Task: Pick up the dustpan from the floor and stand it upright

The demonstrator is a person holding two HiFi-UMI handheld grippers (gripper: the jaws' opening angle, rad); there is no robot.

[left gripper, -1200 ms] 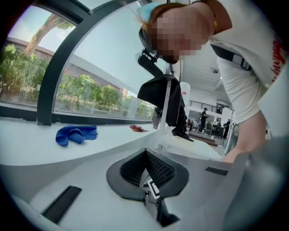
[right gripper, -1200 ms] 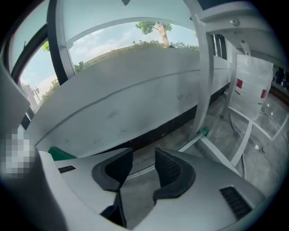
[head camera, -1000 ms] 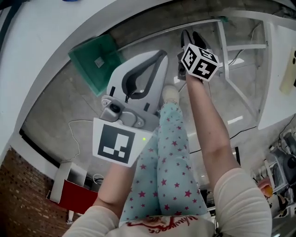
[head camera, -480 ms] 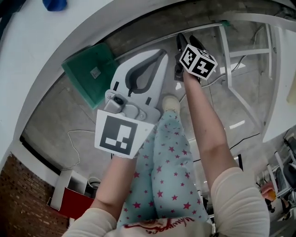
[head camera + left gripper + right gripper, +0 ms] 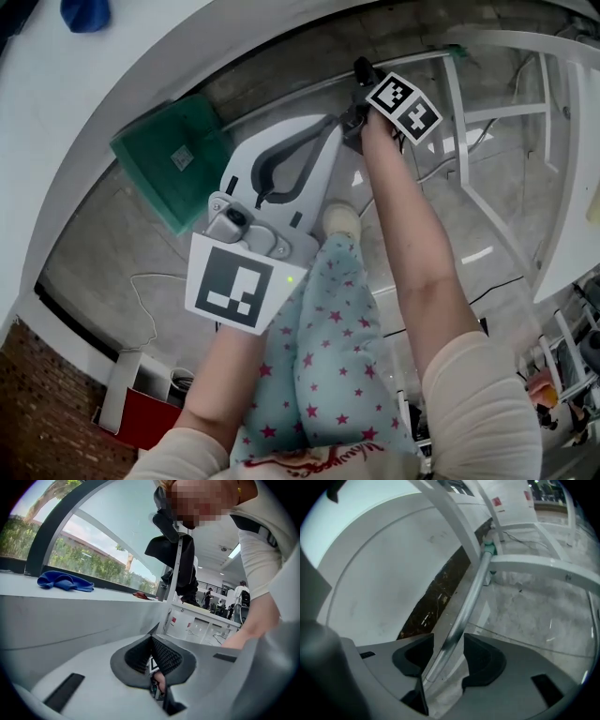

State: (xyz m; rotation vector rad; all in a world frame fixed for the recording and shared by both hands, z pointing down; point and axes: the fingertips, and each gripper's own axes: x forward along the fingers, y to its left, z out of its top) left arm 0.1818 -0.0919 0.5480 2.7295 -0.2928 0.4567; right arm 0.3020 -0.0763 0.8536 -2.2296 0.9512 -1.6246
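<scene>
2 grippers held low over the floor: the right gripper astride the metal handle, the left gripper just beside it.
The right arm is stretched out and its gripper points steeply down. Its jaws are opening wide around the handle without pressing it. The left gripper tilts slightly down, its jaws closed on nothing. The green dustpan lies flat on the floor by the white wall.

Curved wall beside dustpan; white frame right; bare floor between
</scene>
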